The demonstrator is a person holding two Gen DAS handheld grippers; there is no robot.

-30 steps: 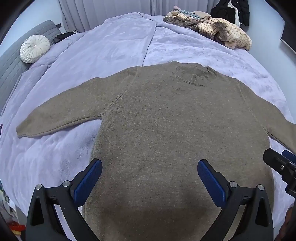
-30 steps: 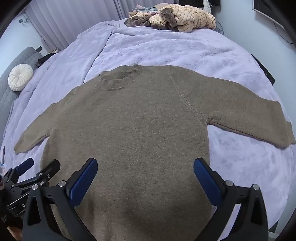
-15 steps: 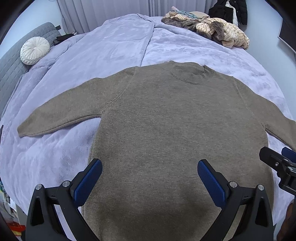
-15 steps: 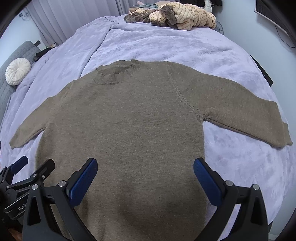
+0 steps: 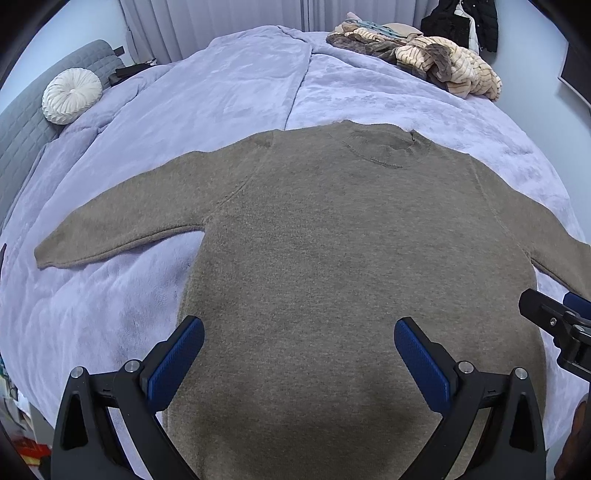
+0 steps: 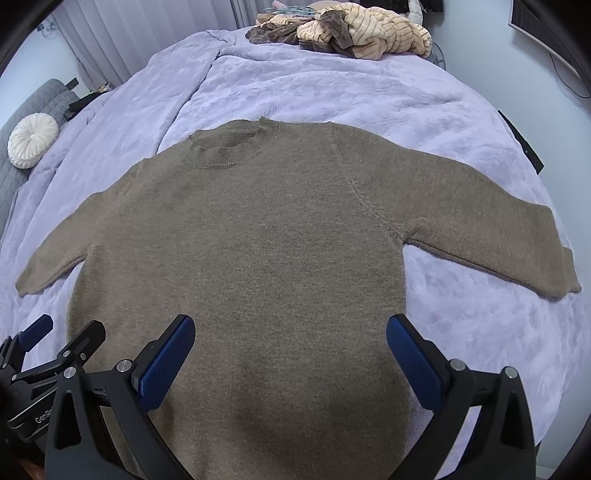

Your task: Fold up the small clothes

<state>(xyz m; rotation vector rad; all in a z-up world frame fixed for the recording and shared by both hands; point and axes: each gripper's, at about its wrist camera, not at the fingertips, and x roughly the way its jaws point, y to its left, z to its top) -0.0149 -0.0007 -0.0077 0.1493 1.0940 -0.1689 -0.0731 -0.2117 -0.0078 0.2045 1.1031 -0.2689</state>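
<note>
A brown knit sweater (image 5: 332,240) lies flat and spread out on the lilac bedspread (image 5: 229,85), collar away from me, both sleeves stretched sideways. It also fills the right wrist view (image 6: 258,240). My left gripper (image 5: 299,343) is open and empty, hovering over the sweater's lower left part. My right gripper (image 6: 290,339) is open and empty over the lower right part. The right gripper shows at the right edge of the left wrist view (image 5: 554,325); the left gripper shows at the left edge of the right wrist view (image 6: 48,354).
A pile of striped and brown clothes (image 5: 424,62) lies at the far end of the bed (image 6: 343,33). A round white cushion (image 5: 70,96) rests on a grey headboard at the left. Curtains hang behind. The bed edge drops away on the right.
Both grippers have lifted and drawn back slightly, so the sweater sits a little lower and further in view. The sweater has not moved, and both grippers stay open.
</note>
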